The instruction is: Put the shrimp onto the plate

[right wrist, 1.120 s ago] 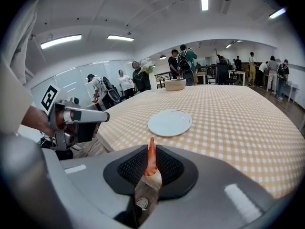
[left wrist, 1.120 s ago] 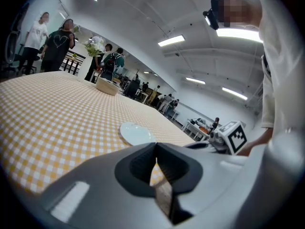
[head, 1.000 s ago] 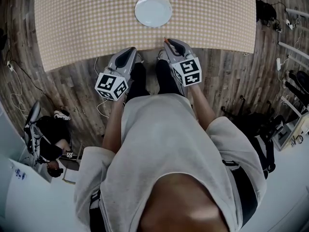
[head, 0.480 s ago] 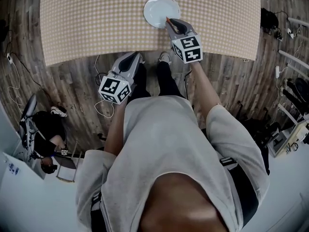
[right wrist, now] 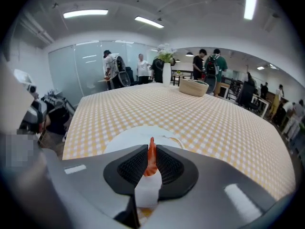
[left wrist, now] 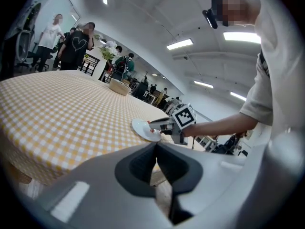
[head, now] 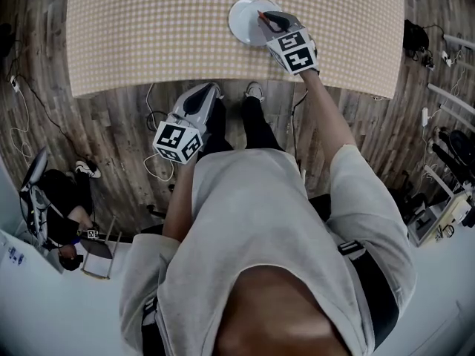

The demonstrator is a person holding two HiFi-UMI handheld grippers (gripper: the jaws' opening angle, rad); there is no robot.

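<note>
A white plate [head: 243, 22] sits near the front edge of the yellow checked table [head: 148, 28]. My right gripper [head: 261, 15] reaches over the plate's right side, shut on an orange and white shrimp [right wrist: 151, 160] that stands upright between its pads. In the right gripper view the plate [right wrist: 125, 140] lies just beyond the shrimp's tip. My left gripper [head: 211, 90] hangs short of the table's edge, above the floor, jaws shut with nothing between them. From the left gripper view I see the plate [left wrist: 142, 128], the right gripper [left wrist: 159, 124] over it and my left gripper [left wrist: 156, 149].
A woven basket [right wrist: 194, 87] and a vase with flowers [right wrist: 166, 71] stand at the table's far end. Several people stand beyond it. The person's legs [head: 237, 121] are at the table's front edge, with cables [head: 152, 165] on the wooden floor.
The right gripper has carried the shrimp forward from the table's front edge to above the plate. The left gripper has barely moved.
</note>
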